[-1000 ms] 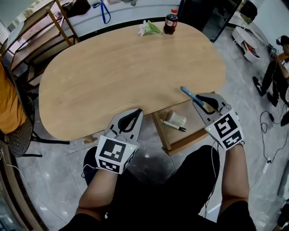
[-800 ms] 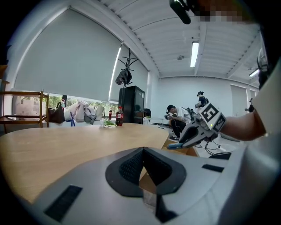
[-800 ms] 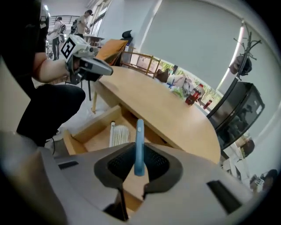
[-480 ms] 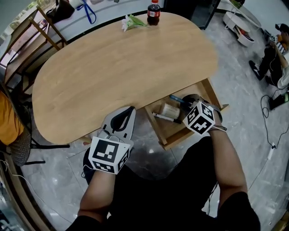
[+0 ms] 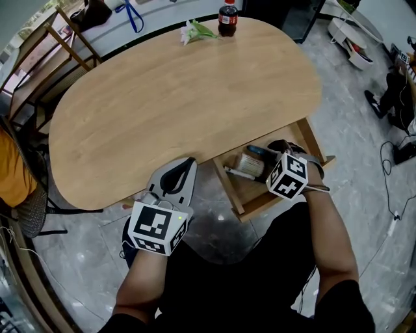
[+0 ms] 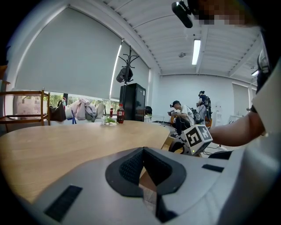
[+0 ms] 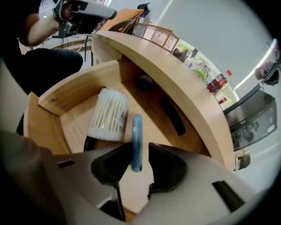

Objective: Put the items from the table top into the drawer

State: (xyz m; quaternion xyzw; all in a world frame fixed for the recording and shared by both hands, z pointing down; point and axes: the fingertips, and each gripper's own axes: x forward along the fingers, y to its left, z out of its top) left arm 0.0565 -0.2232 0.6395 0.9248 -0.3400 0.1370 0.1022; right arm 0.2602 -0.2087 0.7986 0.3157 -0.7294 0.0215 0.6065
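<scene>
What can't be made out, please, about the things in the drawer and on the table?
- Blue-handled item, its type: the right gripper, jaws opening around it, mostly covers it in head view; right gripper view shows only handle.
- Dark round thing at the drawer's back: right gripper view, shadowed by the tabletop.
- Bottle label: head view, too small.

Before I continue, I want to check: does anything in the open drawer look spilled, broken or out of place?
Nothing stands out. The cotton swab pack and the pen lie flat in the drawer; nothing is spilled.
</scene>
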